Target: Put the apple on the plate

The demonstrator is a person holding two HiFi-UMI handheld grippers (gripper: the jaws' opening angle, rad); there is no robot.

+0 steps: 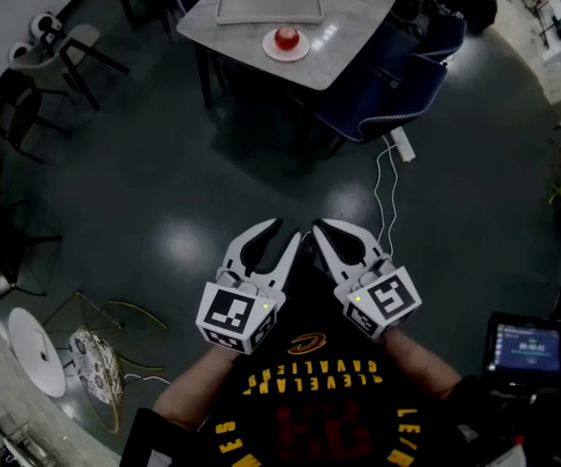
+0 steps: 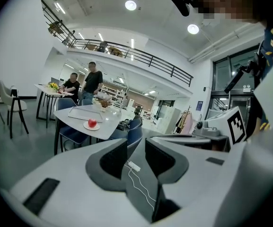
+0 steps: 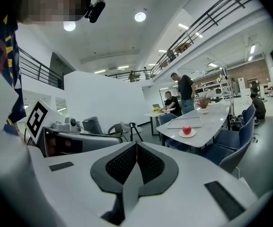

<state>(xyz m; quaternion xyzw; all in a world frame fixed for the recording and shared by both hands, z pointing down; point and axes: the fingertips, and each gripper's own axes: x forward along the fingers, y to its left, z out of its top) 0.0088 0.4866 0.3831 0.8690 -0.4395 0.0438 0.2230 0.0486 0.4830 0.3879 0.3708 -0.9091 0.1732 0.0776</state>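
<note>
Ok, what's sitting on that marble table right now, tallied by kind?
apple: 1
plate: 1
tray: 1
flower arrangement: 1
Total: 4

Clad in a black jersey (image 1: 304, 402) lettered in yellow block capitals, with a small gold emblem and large dark-red numerals. Fitted with a left gripper (image 1: 287, 230) and a right gripper (image 1: 319, 229) in smooth white moulded shells, with curved, tapering fingers (image 1: 251, 246) lined by dark grey textured pads (image 3: 122, 163). Backed by a left cube (image 1: 236, 317) and a right cube (image 1: 387, 302), white with black square markers and a small green light on each.
</note>
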